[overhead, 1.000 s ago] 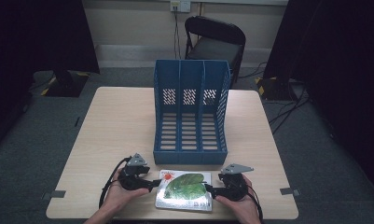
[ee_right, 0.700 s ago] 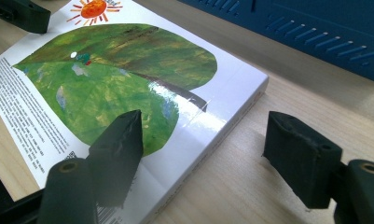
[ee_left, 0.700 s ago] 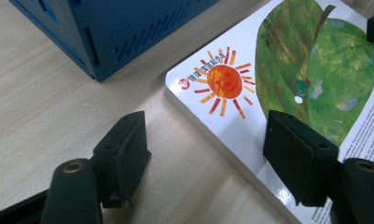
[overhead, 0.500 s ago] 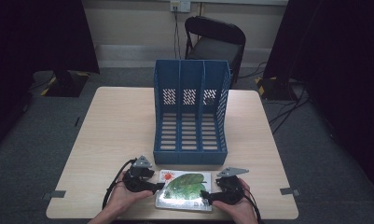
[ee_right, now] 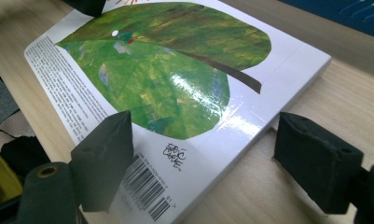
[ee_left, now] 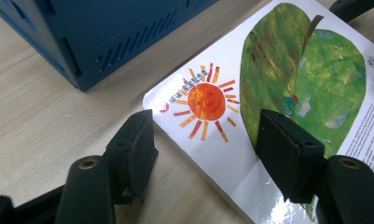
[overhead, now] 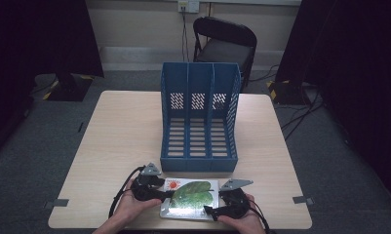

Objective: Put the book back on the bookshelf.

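A book (overhead: pixel 189 197) lies flat, back cover up, on the bench (overhead: pixel 120 141) at its near edge, just in front of a blue file rack (overhead: pixel 199 117) with three compartments that stands upright at mid-bench. The cover bears a large green leaf, an orange sun near the rack-side corner, and a barcode near the person's side.

Left hand-held gripper (overhead: pixel 161 194): set at the book's left end. In the left gripper view its jaws straddle the book's edge, one pad (ee_left: pixel 133 154) over bare bench just beside the edge, the other pad (ee_left: pixel 287 158) over the cover at the leaf. The jaws have just been closing, with the book's edge between them; the pads stand apart and no press on the book is evident.

Right hand-held gripper (overhead: pixel 213 212): set at the book's right near corner. In the right gripper view the jaws stand apart, one pad (ee_right: pixel 103 158) over the cover beside the barcode, the other (ee_right: pixel 315 161) over bare bench beyond the book's edge. The corner lies between them, ungripped.

Both hands rest at the bench's near edge.
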Action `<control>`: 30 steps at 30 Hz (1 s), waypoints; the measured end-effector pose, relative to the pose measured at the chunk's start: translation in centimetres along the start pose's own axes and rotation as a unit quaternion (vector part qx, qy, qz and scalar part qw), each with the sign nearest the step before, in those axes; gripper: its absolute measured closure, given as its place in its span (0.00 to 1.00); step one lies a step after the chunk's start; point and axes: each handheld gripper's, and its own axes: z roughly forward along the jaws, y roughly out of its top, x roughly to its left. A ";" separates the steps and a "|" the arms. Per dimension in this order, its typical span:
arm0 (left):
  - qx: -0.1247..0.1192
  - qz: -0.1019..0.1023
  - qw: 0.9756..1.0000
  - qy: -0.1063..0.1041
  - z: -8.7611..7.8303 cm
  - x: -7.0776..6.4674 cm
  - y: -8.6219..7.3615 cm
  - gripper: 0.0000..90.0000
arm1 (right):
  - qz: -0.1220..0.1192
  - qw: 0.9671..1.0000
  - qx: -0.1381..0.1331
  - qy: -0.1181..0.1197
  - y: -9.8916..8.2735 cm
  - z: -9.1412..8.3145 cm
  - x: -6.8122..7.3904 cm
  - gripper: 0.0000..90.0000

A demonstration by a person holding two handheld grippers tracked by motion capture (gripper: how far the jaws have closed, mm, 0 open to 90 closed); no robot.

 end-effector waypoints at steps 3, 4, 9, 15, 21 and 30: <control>-0.001 -0.003 1.000 0.002 -0.1 0.2 0.0 0.42 | -0.003 1.000 0.001 0.007 0.0 0.0 0.1 0.22; -0.003 -0.005 1.000 0.003 -0.1 0.2 -0.1 0.42 | -0.002 1.000 0.001 0.007 0.0 0.0 0.2 0.22; -0.002 -0.008 1.000 0.001 -0.1 0.3 -0.1 0.39 | -0.004 1.000 0.003 0.008 0.0 0.1 0.5 0.22; -0.001 -0.013 1.000 0.008 -0.1 0.4 0.0 0.34 | -0.006 1.000 0.002 0.013 0.1 0.2 0.6 0.23; -0.003 -0.022 1.000 0.012 -0.1 0.5 0.0 0.31 | -0.011 1.000 0.002 0.020 0.3 0.4 0.7 0.24; -0.014 -0.067 0.998 -0.014 -0.4 1.2 -0.1 0.30 | -0.014 1.000 -0.001 0.023 0.3 0.6 0.8 0.24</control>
